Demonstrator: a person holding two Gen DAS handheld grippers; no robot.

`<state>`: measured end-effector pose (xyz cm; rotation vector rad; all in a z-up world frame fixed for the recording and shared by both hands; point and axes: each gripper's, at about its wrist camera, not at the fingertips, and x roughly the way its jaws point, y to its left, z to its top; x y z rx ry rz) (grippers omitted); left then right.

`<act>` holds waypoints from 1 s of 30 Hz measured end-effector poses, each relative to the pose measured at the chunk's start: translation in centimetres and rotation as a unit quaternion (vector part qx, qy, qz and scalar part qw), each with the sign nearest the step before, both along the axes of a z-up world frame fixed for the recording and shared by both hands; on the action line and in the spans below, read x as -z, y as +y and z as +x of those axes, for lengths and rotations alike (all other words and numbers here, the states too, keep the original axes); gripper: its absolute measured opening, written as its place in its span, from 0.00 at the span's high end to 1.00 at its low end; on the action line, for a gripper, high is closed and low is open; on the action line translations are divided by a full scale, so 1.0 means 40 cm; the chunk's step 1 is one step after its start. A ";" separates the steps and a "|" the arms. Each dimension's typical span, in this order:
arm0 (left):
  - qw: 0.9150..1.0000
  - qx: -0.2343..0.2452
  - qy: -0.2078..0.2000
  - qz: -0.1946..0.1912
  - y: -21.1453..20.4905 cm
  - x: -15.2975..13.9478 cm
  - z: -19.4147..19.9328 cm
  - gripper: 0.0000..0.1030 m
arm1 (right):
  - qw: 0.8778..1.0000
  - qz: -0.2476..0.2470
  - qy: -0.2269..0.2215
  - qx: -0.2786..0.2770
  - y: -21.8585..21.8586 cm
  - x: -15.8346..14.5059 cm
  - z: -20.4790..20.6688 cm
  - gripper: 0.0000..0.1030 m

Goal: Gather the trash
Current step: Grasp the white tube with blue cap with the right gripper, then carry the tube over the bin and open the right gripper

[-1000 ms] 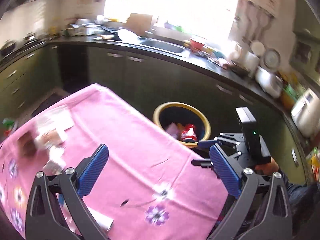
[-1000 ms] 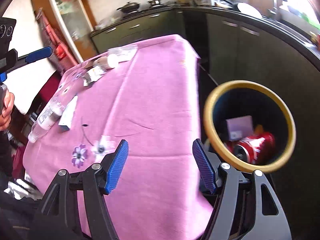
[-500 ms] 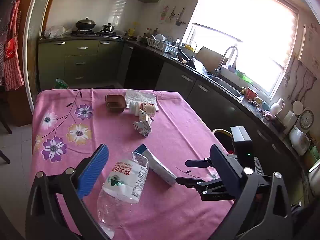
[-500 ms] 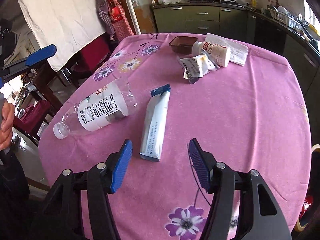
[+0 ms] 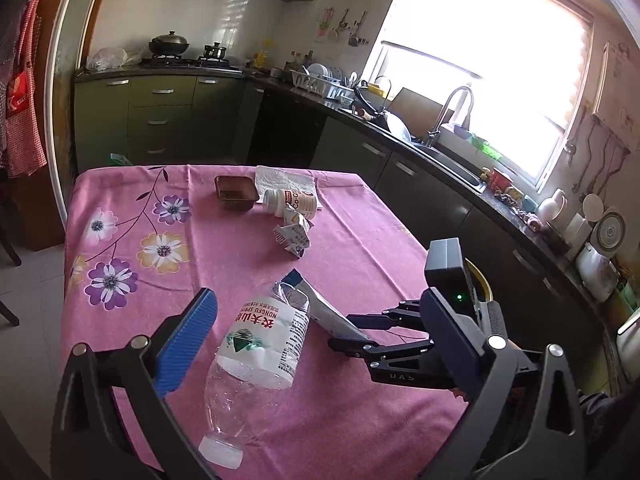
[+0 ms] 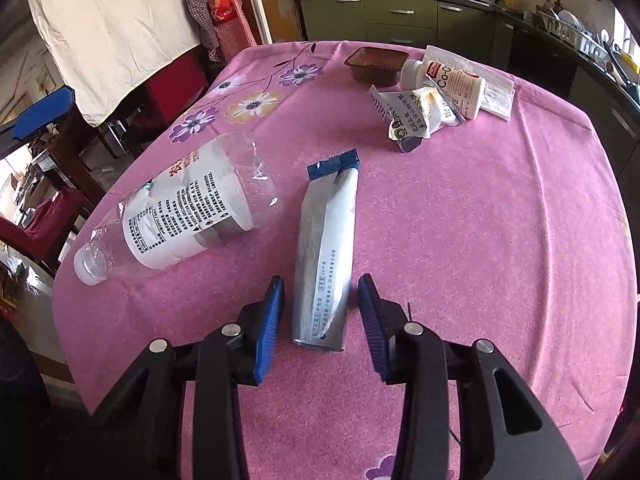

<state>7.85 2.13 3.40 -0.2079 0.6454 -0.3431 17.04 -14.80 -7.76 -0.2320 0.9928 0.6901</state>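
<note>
A flattened white and silver tube (image 6: 325,256) with a blue end lies on the pink flowered tablecloth (image 6: 480,216). My right gripper (image 6: 322,312) is open, its blue pads either side of the tube's near end, not touching it. A crushed clear plastic bottle (image 5: 260,344) lies between the open jaws of my left gripper (image 5: 320,336); it also shows in the right wrist view (image 6: 180,216). The tube (image 5: 324,308) and the right gripper's fingers (image 5: 376,320) show in the left wrist view too.
Further back lie a crumpled wrapper (image 6: 416,116), a white Co-Q bottle (image 6: 444,80), a brown tray (image 6: 376,62) and a clear bag (image 6: 496,92). A yellow-rimmed bin (image 5: 478,280) stands beyond the table's right edge. Kitchen counters (image 5: 440,160) run behind.
Both grippers swung from the bin back to the table. The right gripper moved forward and now straddles the tube's near end; the left closed in on the bottle.
</note>
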 end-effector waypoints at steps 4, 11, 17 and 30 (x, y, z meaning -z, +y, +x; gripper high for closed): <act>1.000 -0.006 -0.003 0.021 -0.015 0.005 -0.001 0.06 | 1.000 0.004 -0.002 0.005 -0.007 0.001 0.005 0.77; 0.998 -0.032 0.001 0.054 -0.025 0.022 0.004 0.06 | 1.000 0.009 -0.009 0.004 -0.016 -0.008 -0.004 0.85; 0.995 -0.051 0.004 0.086 -0.030 0.032 0.008 0.06 | 1.000 0.023 -0.013 0.016 -0.061 -0.026 -0.022 0.85; 0.990 -0.048 0.000 0.133 -0.083 0.032 0.013 0.06 | 0.984 0.055 -0.035 0.163 -0.416 -0.104 -0.031 0.85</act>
